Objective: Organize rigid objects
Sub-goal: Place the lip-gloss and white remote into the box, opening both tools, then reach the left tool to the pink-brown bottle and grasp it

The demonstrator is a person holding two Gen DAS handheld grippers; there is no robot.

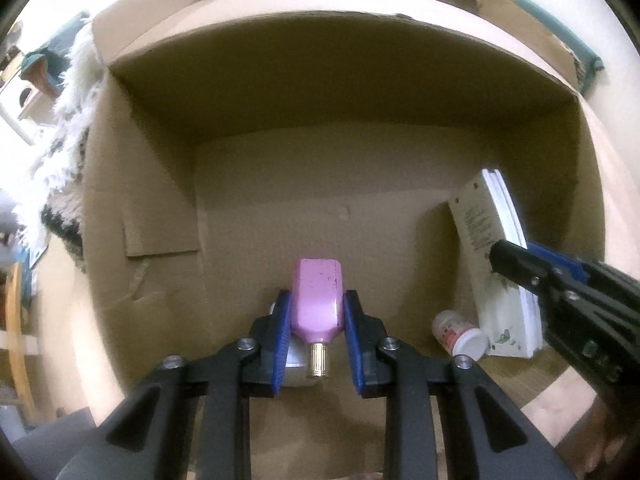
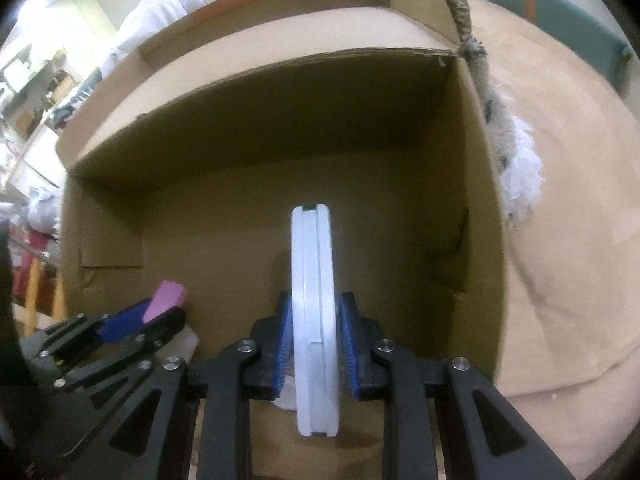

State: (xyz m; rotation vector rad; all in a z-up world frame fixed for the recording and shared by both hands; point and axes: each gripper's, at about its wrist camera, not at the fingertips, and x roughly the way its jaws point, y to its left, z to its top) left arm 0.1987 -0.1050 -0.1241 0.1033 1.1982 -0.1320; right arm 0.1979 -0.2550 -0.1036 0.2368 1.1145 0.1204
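Note:
Both grippers reach into an open cardboard box [image 1: 320, 92]. My left gripper [image 1: 316, 308] is shut on a pink bottle [image 1: 317, 296] with a gold neck, held over the box floor; it also shows in the right wrist view [image 2: 166, 300]. My right gripper [image 2: 314, 328] is shut on a flat white case [image 2: 314, 312], held on edge. In the left wrist view that case [image 1: 492, 264] stands near the box's right wall with the right gripper's fingers [image 1: 528, 268] on it. A small white bottle with a red label [image 1: 458, 334] lies beside the case.
A white object [image 1: 294, 360] lies under the left gripper, mostly hidden. The box walls [image 2: 476, 200] rise on all sides. A fluffy white-grey cloth [image 1: 68, 120] hangs by the box's left wall. A tan surface [image 2: 568, 240] lies outside the box to the right.

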